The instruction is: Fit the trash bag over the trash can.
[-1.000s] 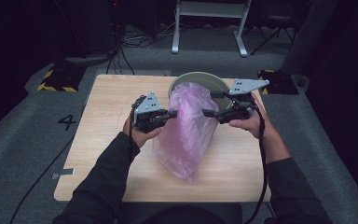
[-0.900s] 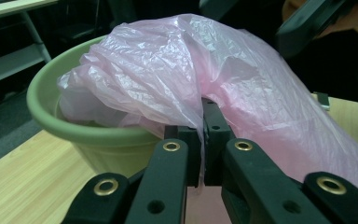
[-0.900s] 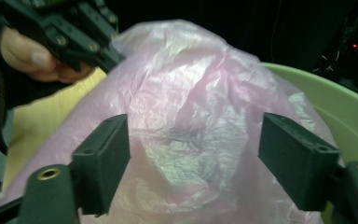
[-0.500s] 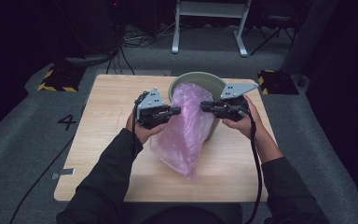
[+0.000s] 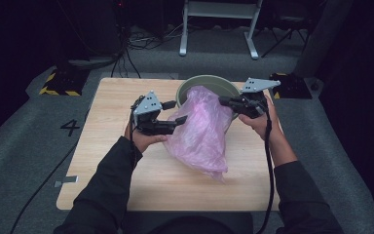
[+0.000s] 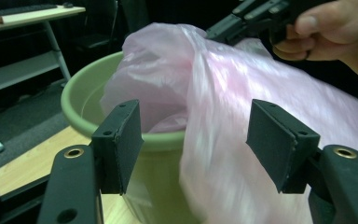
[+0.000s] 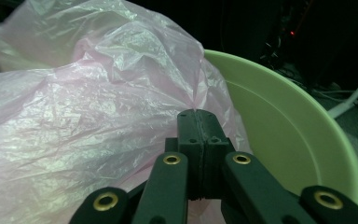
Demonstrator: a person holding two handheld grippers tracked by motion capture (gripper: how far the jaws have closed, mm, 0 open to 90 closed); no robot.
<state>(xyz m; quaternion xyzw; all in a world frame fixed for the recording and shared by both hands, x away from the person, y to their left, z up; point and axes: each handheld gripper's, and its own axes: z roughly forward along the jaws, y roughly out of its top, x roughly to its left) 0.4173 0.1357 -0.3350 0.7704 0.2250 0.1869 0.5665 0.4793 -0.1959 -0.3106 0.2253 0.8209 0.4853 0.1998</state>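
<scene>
Two grippers work a pink plastic bag [image 5: 202, 129] draped over the green tub's [image 5: 187, 87] rim. Right gripper [image 7: 199, 122] pinches the film at the tub's rim, anchoring it; left gripper [image 6: 193, 140], jaws just opening, has released it, probably to regrip.

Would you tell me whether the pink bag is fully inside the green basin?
Partly: the pink bag drapes over the green basin rim onto the table.

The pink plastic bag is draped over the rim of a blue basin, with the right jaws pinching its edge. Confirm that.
Wrong on the colour: the basin is green, as the right gripper view shows. The pink plastic bag does drape over its rim, and the right gripper pinches its edge.
</scene>
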